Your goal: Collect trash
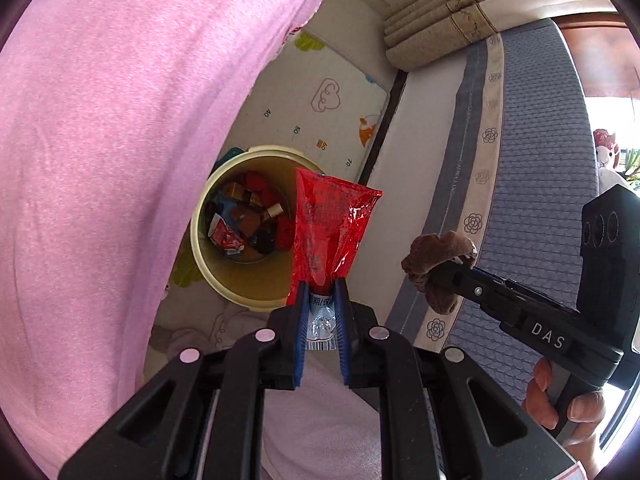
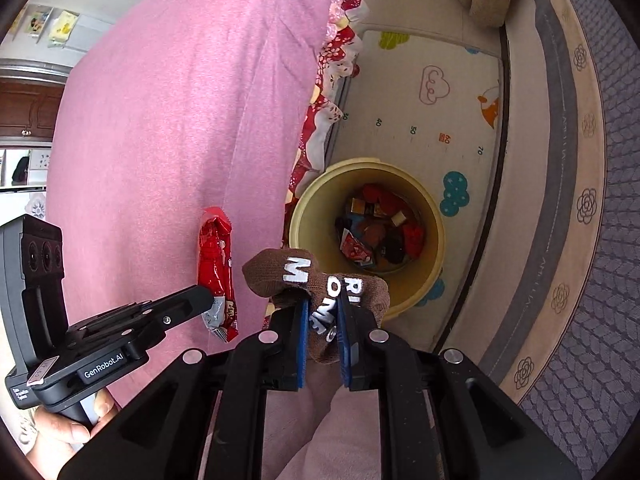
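Left gripper (image 1: 322, 286) clenched on a red wrapper (image 1: 330, 232), held up over the near rim of the yellow bin (image 1: 240, 280). Right gripper (image 2: 323, 306) clamped on a brown cloth item with white letters (image 2: 316, 280), just beside the bin's near rim. Bin stands on a patterned floor mat (image 2: 432, 120) between pink bedding (image 2: 180, 120) and a grey mattress (image 1: 532, 160); it already contains mixed wrappers (image 2: 376, 232).

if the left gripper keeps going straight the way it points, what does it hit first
Probably the yellow bin. The left gripper, shut on the red wrapper, points down toward its near rim and open mouth, and nothing else shows between them. Depth is hard to judge through the fisheye.
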{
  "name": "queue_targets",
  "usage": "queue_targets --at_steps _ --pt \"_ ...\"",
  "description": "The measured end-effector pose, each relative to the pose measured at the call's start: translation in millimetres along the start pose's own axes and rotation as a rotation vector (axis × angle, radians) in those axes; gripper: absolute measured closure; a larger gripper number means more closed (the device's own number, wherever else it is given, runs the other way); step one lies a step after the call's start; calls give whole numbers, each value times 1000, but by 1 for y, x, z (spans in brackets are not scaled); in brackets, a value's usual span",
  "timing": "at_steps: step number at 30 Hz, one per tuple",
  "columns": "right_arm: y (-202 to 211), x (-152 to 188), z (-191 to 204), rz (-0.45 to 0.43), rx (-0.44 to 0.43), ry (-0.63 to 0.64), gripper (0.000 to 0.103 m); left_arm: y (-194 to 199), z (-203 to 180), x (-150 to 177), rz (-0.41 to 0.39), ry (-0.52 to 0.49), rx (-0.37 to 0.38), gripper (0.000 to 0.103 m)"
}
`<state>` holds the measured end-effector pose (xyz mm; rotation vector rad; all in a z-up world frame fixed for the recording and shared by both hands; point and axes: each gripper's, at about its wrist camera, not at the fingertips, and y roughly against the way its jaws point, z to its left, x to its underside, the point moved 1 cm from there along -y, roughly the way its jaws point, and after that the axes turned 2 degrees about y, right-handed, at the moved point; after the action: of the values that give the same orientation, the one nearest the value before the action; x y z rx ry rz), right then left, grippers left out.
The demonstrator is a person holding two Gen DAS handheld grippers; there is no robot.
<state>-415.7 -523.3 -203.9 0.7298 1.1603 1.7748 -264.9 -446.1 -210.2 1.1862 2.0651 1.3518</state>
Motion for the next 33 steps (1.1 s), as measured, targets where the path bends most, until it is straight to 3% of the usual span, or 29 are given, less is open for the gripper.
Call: queue_targets --at_steps 2,3,4,5,6,7,19,33 --pt "-5 -3 -7 -1 1 -9 82 -3 -2 -2 12 -12 10 87" --pt "-5 -3 -10 0 0 -14 70 -5 -1 -4 21 -17 7 84" --pt "-5 -4 -12 1 -6 -21 62 -6 -1 -4 28 -14 -3 72" --pt "-6 -4 -15 1 -6 -24 62 -8 1 -5 33 -10 -7 47" --pt "-6 -5 -17 2 0 -25 62 -9 2 -5 37 -7 -17 37" --pt "-7 -5 -19 2 10 -25 62 -9 3 -5 34 -3 -28 33" --pt "-3 -3 -30 0 30 -40 62 -15 8 1 49 0 -44 33" --pt "10 6 6 -10 51 42 62 20 19 5 -23 26 -16 33"
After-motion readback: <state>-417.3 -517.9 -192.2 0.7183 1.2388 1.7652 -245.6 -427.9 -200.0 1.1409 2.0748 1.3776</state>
